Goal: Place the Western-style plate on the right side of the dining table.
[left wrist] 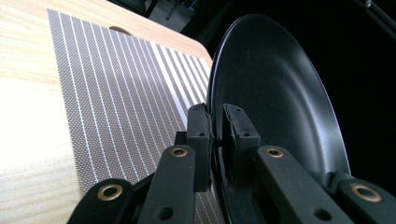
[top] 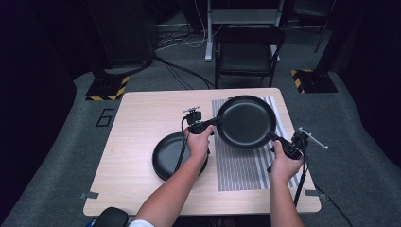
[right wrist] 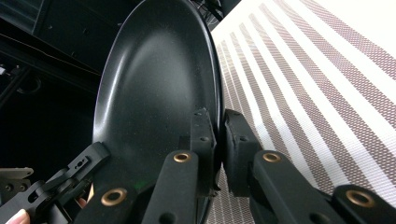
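We observe a wooden table [top: 142, 123] as the largest item, with its far edge toward a dark folding chair [top: 248, 54] on the grey floor. A striped woven placemat [top: 246, 165] covers the right half of the table, running from the far edge toward the near edge.

We see a large black plate [top: 246, 122] held above the far part of the placemat, clamped at two opposite points of its rim. In the high view its hollow faces up toward the camera. In the left gripper view the same plate [left wrist: 275, 93] stands on edge to the right of the jaws, with the placemat [left wrist: 116, 102] to their left. In the right gripper view the plate [right wrist: 159, 79] stands to the left of the jaws and the placemat [right wrist: 317, 93] to their right.

A second black plate [top: 168, 156] lies flat on the bare wood, just beside the left edge of the placemat, near the middle of the table and partly under the person's left forearm.

The left gripper [top: 210, 124] pinches the left rim of the raised plate; its jaws are closed on the thin edge. The right gripper [top: 273, 138] pinches the near right rim in the same way, with the edge clamped between both pads.
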Demonstrator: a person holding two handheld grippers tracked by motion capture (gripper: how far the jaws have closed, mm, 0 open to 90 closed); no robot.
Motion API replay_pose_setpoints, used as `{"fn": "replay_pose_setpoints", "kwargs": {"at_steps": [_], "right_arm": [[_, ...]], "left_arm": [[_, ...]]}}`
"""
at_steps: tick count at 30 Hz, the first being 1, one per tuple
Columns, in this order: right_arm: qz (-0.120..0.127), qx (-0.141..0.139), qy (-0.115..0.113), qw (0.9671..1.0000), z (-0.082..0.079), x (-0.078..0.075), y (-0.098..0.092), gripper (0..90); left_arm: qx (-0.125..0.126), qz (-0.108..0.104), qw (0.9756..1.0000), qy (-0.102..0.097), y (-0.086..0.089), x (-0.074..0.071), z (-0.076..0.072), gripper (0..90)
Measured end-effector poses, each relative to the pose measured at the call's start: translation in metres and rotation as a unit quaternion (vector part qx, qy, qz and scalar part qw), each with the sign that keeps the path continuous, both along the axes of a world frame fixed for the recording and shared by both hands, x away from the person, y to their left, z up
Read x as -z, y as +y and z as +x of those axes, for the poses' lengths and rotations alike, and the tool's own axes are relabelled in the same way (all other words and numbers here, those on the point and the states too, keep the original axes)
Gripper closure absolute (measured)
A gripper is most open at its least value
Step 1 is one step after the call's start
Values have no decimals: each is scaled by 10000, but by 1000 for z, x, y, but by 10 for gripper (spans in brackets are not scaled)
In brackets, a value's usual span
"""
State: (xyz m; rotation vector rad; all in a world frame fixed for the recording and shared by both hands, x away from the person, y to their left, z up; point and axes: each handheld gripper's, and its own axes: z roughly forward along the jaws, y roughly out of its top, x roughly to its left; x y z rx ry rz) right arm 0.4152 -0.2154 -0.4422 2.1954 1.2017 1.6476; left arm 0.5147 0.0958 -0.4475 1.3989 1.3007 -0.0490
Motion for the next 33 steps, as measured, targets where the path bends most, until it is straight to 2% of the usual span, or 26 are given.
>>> {"fn": "replay_pose_setpoints", "kwargs": {"at_steps": [13, 27, 33], "right_arm": [[-137, -14, 153, 9998, 3, 7, -7, 834], [-120, 11, 360, 9993, 4, 19, -15, 836], [-29, 21, 443, 9990, 1, 26, -18, 836]], "left_arm": [[72, 79, 9997, 224, -8, 13, 4, 815], [148, 196, 9987, 440, -16, 27, 6, 813], [155, 258, 9983, 509, -19, 32, 3, 812]]}}
